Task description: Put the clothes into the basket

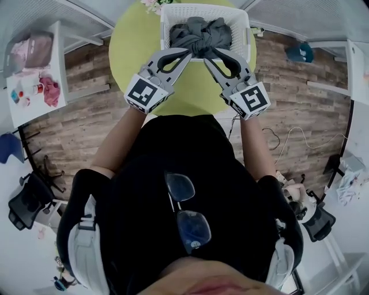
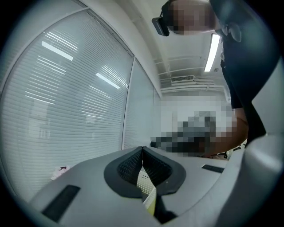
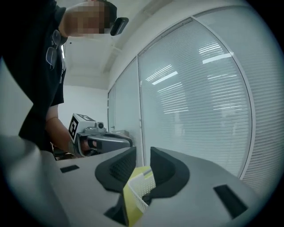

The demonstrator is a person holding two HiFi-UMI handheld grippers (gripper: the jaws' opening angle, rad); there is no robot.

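Note:
A white lattice basket (image 1: pixel 173 11) stands on the round yellow-green table (image 1: pixel 130 43), with a knotted heap of grey clothes (image 1: pixel 202 31) inside it. Both grippers hover at the basket's near rim, tips close together. My left gripper (image 1: pixel 187 53) (image 2: pixel 142 149) is shut, its pads meeting with nothing between them. My right gripper (image 1: pixel 209 55) (image 3: pixel 143 153) is open by a narrow gap and holds nothing. Both gripper views look up at window blinds. A bit of the basket (image 2: pixel 146 179) (image 3: pixel 144 184) shows below the jaws.
A white shelf (image 1: pixel 57 63) with pink items stands on the wood floor at left. Black office chairs (image 1: pixel 26 201) (image 1: pixel 317 222) sit at both lower sides. A cable (image 1: pixel 288 138) lies on the floor at right, and a blue object (image 1: pixel 300 52) beyond it.

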